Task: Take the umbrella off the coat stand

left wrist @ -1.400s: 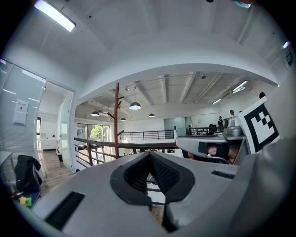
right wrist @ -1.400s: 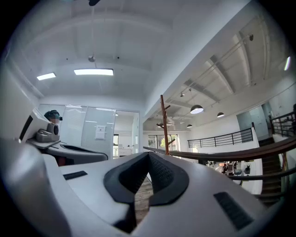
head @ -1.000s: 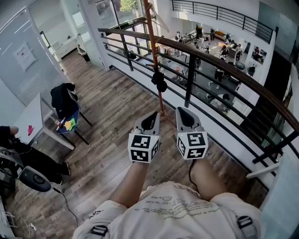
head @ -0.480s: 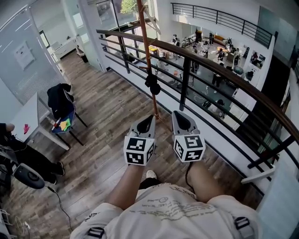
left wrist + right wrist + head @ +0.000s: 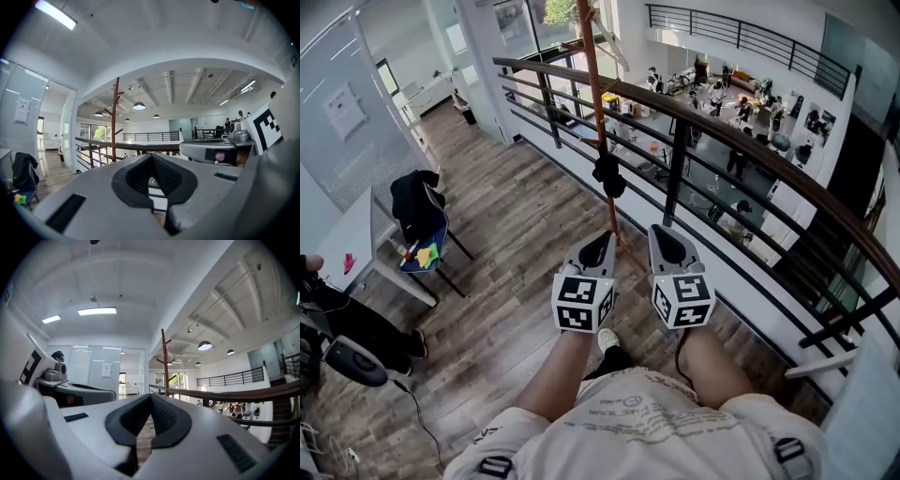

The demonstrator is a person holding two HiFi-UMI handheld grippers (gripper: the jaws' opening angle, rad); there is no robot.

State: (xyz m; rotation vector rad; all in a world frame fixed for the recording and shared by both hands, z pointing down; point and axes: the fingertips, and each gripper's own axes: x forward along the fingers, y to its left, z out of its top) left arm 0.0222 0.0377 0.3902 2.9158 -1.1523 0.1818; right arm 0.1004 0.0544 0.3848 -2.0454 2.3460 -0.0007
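The wooden coat stand [image 5: 598, 122] rises by the balcony railing, just beyond both grippers. A small black folded umbrella [image 5: 607, 175] hangs partway up its pole. My left gripper [image 5: 598, 247] and right gripper [image 5: 668, 242] are held side by side at waist height, short of the pole's base and below the umbrella, touching neither. Each is shut with nothing between its jaws. The left gripper view has the coat stand [image 5: 115, 120] far off to the left of the left gripper [image 5: 151, 157]. In the right gripper view the coat stand [image 5: 164, 363] stands just above the right gripper [image 5: 151, 397].
A dark metal railing [image 5: 694, 112] with a brown handrail runs diagonally behind the stand, over an atrium with people below. A chair with a black jacket [image 5: 417, 202] stands by a white table [image 5: 356, 248] at left. A person [image 5: 323, 295] sits at the left edge. The floor is wood.
The person has stepped slightly; a shoe now shows below the left gripper. Both grippers stay shut and side by side, at about the same distance from the stand.
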